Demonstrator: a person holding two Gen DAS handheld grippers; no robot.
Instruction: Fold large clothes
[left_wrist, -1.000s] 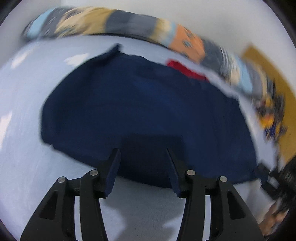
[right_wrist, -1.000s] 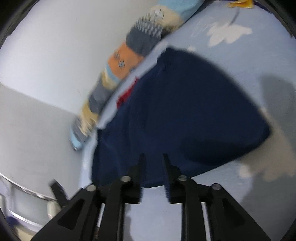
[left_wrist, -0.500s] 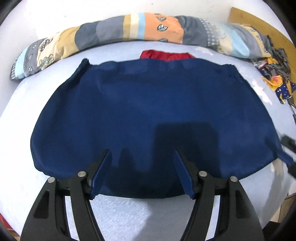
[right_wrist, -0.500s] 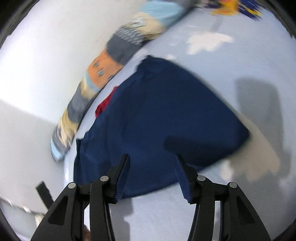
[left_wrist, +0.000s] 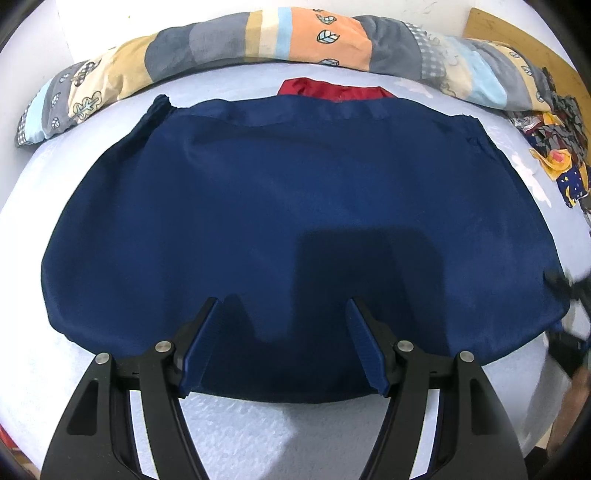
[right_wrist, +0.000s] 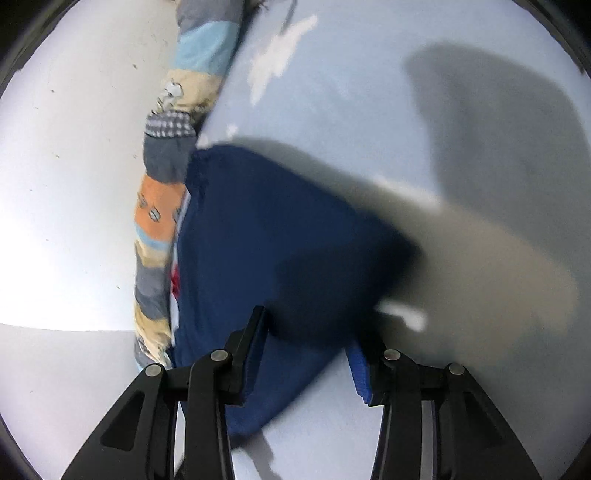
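A large navy blue garment (left_wrist: 288, 206) lies spread flat on a pale blue bed sheet (left_wrist: 258, 435). A red piece (left_wrist: 328, 90) shows at its far edge. My left gripper (left_wrist: 284, 343) is open and empty, hovering over the garment's near edge. My right gripper (right_wrist: 308, 349) is open and empty, its jaws either side of the garment's (right_wrist: 266, 251) right corner. The right gripper also shows blurred at the right edge of the left wrist view (left_wrist: 569, 325).
A long patchwork bolster pillow (left_wrist: 280, 37) runs along the far side against a white wall; it also shows in the right wrist view (right_wrist: 162, 206). A pile of patterned clothes (left_wrist: 554, 147) lies at the far right by a wooden board (left_wrist: 517, 40).
Both grippers opened wider. The left gripper steadied over the garment's near edge. The right gripper swung round and came down close to the garment's right corner.
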